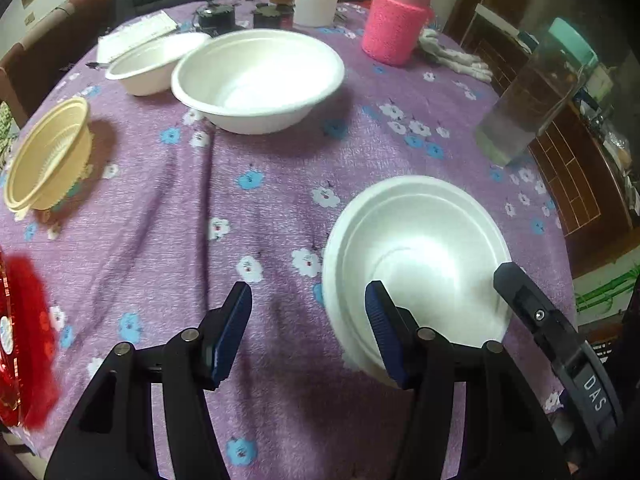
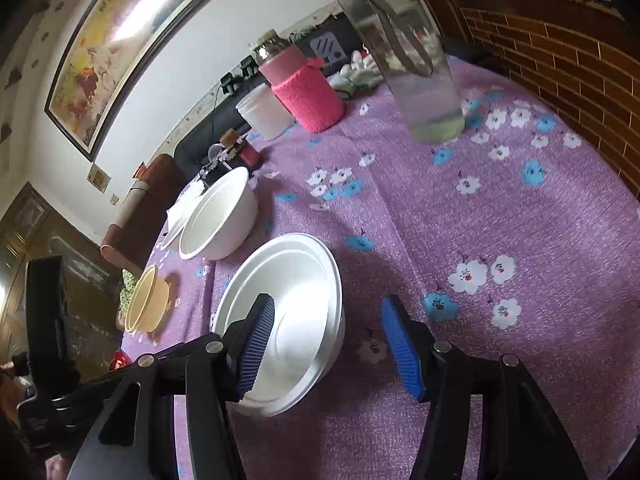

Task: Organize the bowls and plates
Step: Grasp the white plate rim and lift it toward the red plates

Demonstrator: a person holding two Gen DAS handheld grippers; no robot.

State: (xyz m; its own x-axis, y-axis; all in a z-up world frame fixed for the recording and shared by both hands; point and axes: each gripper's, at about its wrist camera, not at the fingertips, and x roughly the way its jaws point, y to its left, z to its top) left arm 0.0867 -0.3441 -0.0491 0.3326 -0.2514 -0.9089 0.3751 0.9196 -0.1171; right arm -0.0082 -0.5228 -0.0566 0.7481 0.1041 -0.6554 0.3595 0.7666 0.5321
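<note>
Nearest bowl (image 2: 288, 320), apparently two nested, is seen on the desk (image 2: 500, 220) between the open, empty left gripper (image 1: 308, 312) and right gripper (image 2: 328, 328). Judged light, thin and crushable; the rim should be pinched gently.

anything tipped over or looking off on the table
Yes: the beige bowl near the table's left edge lies tipped on its side, its opening facing sideways, while the white bowls sit upright. The purple tablecloth is creased down the middle. Nothing looks spilled or broken.
</note>
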